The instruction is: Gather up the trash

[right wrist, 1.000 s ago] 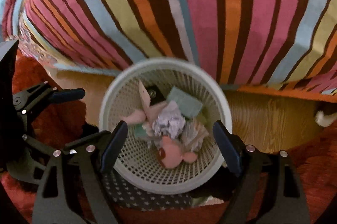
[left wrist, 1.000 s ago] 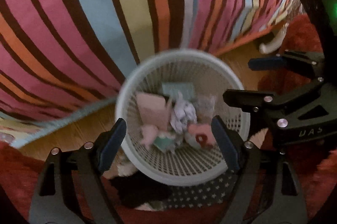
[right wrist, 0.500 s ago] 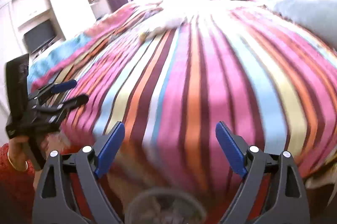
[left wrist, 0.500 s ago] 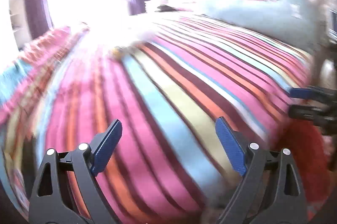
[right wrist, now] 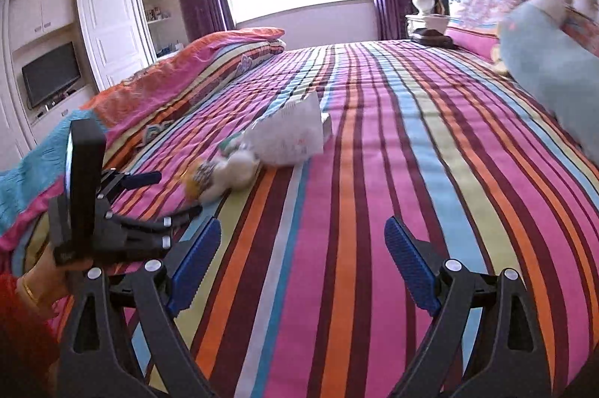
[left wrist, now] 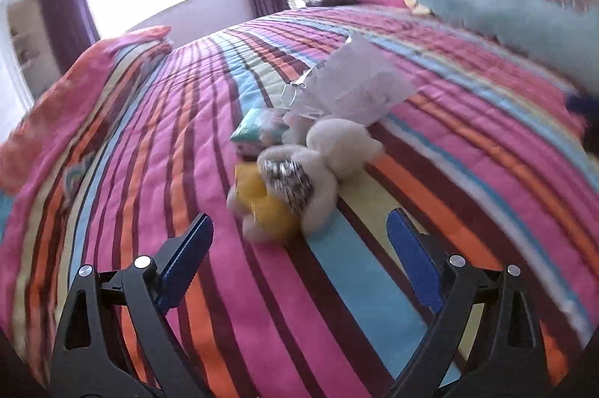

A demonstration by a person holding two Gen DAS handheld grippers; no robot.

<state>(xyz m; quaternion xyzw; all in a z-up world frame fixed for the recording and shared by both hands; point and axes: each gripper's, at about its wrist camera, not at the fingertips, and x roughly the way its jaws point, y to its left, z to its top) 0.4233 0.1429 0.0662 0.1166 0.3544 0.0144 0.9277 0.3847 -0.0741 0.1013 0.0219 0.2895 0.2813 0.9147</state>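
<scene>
A pile of trash lies on the striped bedspread (left wrist: pixel 374 285): a yellow wrapper (left wrist: pixel 264 203), crumpled white tissue (left wrist: pixel 337 143), a patterned scrap (left wrist: pixel 286 173), a teal packet (left wrist: pixel 251 126) and a clear plastic bag (left wrist: pixel 348 87). My left gripper (left wrist: pixel 299 248) is open and empty, just short of the yellow wrapper. In the right wrist view the pile (right wrist: pixel 224 169) and the bag (right wrist: pixel 292 136) lie left of centre. My right gripper (right wrist: pixel 303 255) is open and empty over the bed. The left gripper (right wrist: pixel 149 196) shows there at the left, held by a hand.
A long teal plush (left wrist: pixel 524 20) lies along the headboard side; it also shows in the right wrist view (right wrist: pixel 554 68). A folded quilt (right wrist: pixel 187 76) lies at the far left of the bed. A flower vase (right wrist: pixel 423 1), wardrobe and TV (right wrist: pixel 50 72) stand beyond.
Both grippers rose from above the white basket on the floor and now point across the bed. The basket has left view; the trash pile has come into view.
</scene>
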